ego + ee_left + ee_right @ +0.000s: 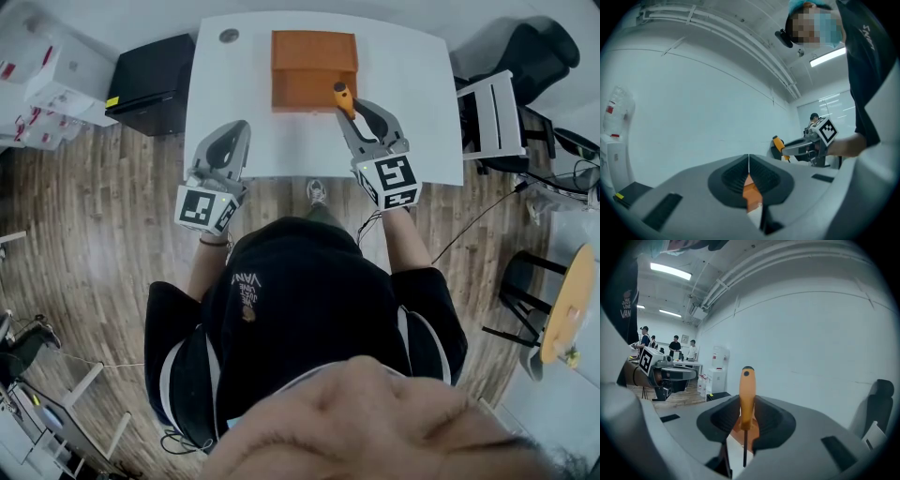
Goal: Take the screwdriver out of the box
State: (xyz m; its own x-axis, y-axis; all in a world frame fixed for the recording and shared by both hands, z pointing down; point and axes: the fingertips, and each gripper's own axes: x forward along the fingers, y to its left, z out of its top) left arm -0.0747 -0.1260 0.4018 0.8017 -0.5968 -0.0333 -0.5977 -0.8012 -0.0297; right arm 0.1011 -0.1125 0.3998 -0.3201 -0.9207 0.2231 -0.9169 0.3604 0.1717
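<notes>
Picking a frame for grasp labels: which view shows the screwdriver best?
Right gripper view: the screwdriver is centred in the right gripper, orange handle and dark shaft both clear. Head view shows only the handle, by the box. Left gripper view catches just a small, distant handle end.

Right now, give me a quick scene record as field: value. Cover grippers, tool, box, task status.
surface: white table, orange box toward its far edge
screwdriver: orange handle up, shaft pointing down, at the box's front right corner
right gripper: shut on the screwdriver's handle
left gripper: jaws together, nothing held, over the table's near left part, apart from the box
task status: screwdriver gripped; can't tell whether its tip has cleared the box
</notes>
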